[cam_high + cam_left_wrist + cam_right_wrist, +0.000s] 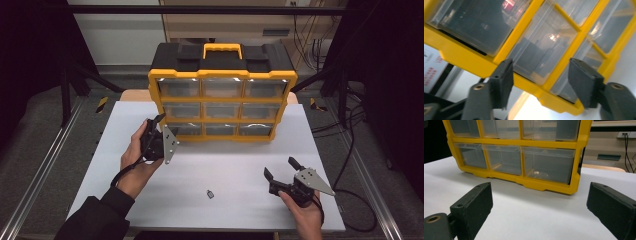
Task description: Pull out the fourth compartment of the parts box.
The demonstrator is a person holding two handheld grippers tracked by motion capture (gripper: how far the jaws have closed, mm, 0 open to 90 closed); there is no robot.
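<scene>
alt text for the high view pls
A yellow and black plastic drawer cabinet with nine clear drawers stands at the back of a white table. The left tongs reach its bottom-left drawer, the right tongs hover open, and a small dark object lies between the hands.

Drawer cabinet (222, 95) stands on table (240, 210), 12 o'clock edge. Left gripper (156, 125) at its lower-left corner, 10 o'clock. Small part (210, 194) lies at 6 o'clock. Right gripper (280, 170) at 4 o'clock, well apart from the cabinet.

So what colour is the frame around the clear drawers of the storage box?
Yellow frame, with a black top; clearest in the high view.
</scene>
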